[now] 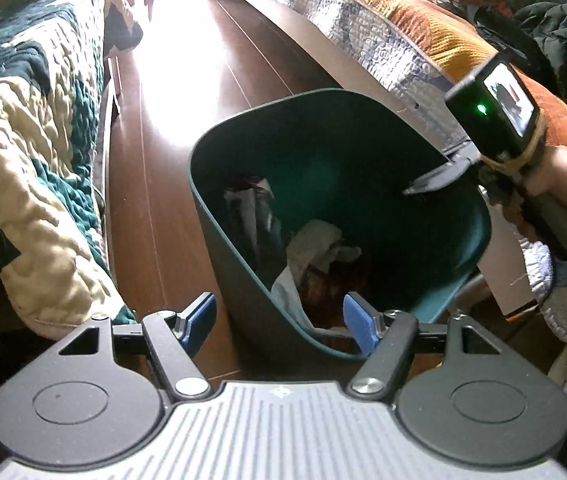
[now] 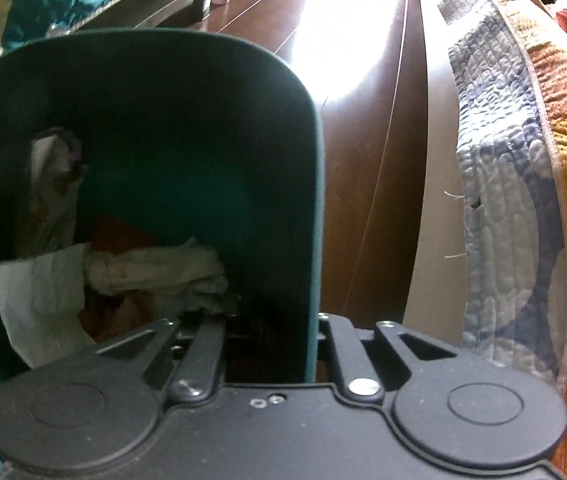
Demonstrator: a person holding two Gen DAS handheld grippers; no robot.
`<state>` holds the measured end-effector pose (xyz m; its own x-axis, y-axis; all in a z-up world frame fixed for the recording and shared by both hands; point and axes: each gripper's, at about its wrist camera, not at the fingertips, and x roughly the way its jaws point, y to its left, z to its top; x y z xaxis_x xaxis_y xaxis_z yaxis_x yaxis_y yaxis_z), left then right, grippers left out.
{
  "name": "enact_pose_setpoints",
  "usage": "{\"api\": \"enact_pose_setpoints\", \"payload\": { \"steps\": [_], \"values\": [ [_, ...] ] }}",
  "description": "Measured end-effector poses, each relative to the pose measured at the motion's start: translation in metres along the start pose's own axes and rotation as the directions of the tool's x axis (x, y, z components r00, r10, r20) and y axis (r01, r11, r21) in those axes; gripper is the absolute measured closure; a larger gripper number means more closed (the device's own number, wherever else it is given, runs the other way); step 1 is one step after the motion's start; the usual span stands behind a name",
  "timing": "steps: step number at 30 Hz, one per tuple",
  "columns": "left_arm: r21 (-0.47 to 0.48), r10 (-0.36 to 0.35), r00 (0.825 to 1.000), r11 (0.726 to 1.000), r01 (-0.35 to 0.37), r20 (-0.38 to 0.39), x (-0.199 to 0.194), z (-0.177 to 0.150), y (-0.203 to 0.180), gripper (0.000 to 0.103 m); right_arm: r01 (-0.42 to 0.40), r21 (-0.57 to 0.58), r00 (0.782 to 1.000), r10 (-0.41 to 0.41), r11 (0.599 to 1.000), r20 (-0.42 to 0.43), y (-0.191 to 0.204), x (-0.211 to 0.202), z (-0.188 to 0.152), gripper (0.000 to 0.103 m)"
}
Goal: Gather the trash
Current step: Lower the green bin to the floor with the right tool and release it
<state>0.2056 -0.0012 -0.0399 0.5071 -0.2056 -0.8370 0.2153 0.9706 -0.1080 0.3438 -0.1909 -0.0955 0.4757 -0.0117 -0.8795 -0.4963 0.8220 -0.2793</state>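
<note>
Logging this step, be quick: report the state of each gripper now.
Left gripper: open, holding nothing, above the near rim of the trash bin.
Right gripper: straddles the bin's wall at the rim; whether it is clamped cannot be told.

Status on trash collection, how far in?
Done: crumpled white paper and wrappers already lie inside the dark green plastic bin. In hand: right gripper straddles the bin's rim; left gripper is open, empty. Left: no loose trash visible on the wooden floor.
</note>
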Motion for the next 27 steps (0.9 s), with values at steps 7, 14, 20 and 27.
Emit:
{"api": "enact_pose_setpoints", "payload": {
  "steps": [7, 14, 20, 27],
  "values": [
    [0.002, 0.018, 0.999, 1.0, -0.018, 0.047, -0.009, -0.002, 0.0, 0.033, 0.093, -0.049, 0.996, -0.092, 0.995, 0.017, 0.01, -0.025, -0.015, 0.078],
    [0.004, 0.03, 0.992, 1.0, -0.031, 0.123, -0.039, 0.0, -0.014, 0.033, 0.046, 0.015, 0.986, -0.048, 0.999, 0.162, 0.026, -0.104, -0.037, 0.045],
    [0.004, 0.021, 0.981, 1.0, -0.023, 0.194, -0.065, 0.005, -0.03, 0.028, 0.009, 0.057, 0.951, -0.026, 0.998, 0.309, 0.037, -0.176, -0.056, 0.022],
    [-0.012, 0.019, 0.965, 1.0, -0.017, 0.262, -0.093, -0.001, -0.037, 0.023, -0.044, 0.16, 0.904, -0.029, 0.986, 0.426, 0.034, -0.223, -0.088, 0.003]
  ]
}}
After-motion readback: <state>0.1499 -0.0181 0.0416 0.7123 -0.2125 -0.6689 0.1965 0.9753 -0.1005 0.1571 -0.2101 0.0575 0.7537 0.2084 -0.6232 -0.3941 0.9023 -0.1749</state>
